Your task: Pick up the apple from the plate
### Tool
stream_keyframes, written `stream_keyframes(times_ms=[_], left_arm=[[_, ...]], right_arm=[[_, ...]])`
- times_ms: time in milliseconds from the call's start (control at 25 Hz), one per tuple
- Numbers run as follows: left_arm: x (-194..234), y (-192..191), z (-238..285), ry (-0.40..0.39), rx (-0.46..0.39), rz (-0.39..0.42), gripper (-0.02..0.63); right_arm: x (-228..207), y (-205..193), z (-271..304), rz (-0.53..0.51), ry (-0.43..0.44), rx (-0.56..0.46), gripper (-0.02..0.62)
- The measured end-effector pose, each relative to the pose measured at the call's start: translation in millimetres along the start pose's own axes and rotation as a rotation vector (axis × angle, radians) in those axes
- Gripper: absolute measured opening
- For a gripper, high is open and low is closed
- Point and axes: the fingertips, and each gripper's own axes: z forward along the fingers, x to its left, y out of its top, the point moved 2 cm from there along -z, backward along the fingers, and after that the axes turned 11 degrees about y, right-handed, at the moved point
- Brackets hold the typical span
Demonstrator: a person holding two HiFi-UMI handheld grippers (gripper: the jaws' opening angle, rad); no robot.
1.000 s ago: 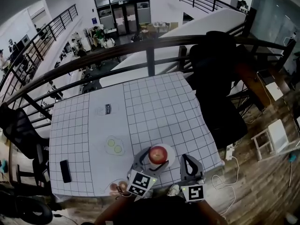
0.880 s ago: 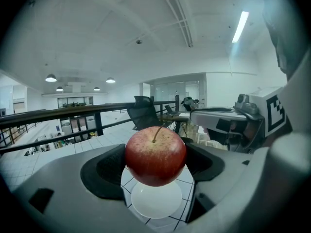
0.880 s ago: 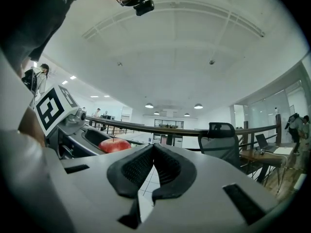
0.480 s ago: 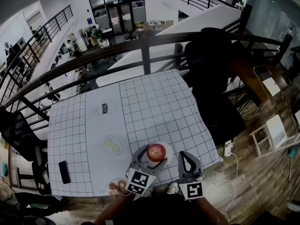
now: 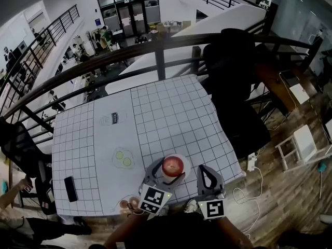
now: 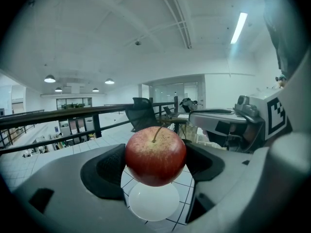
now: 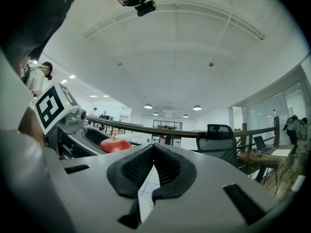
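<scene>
A red apple (image 5: pixel 173 166) is held between the jaws of my left gripper (image 5: pixel 166 173), which is shut on it. In the left gripper view the apple (image 6: pixel 155 155) hangs a little above the white plate (image 6: pixel 153 205), and the black pads (image 6: pixel 104 171) press on both its sides. The plate's rim (image 5: pixel 186 171) shows just right of the apple near the table's front edge. My right gripper (image 5: pixel 206 172) stands to the right of the plate, its jaws shut on nothing (image 7: pixel 153 149). From there the apple (image 7: pixel 115 144) shows at the left.
The table (image 5: pixel 171 113) has a white cloth with a grid. A small dish with green slices (image 5: pixel 124 158) lies left of the plate, a black phone (image 5: pixel 70 189) at front left. A black chair (image 5: pixel 236 87) stands to the right, a railing (image 5: pixel 161 43) behind.
The left gripper keeps its hold on the apple in nearly the same place. The head view has shifted a little. A person's arm has appeared at the lower left.
</scene>
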Motion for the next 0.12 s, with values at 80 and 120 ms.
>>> stream_keyframes(times_ms=[80, 120], left_arm=[[-0.6, 2.2, -1.9, 0.000, -0.008, -0.001, 0.383], [-0.9, 3.2, -2.9, 0.000, -0.011, -0.002, 0.383]], right_arm=[[1.0, 1.9, -0.9, -0.005, 0.000, -0.008, 0.023], [1.6, 2.7, -1.5, -0.007, 0.000, -0.011, 0.023]])
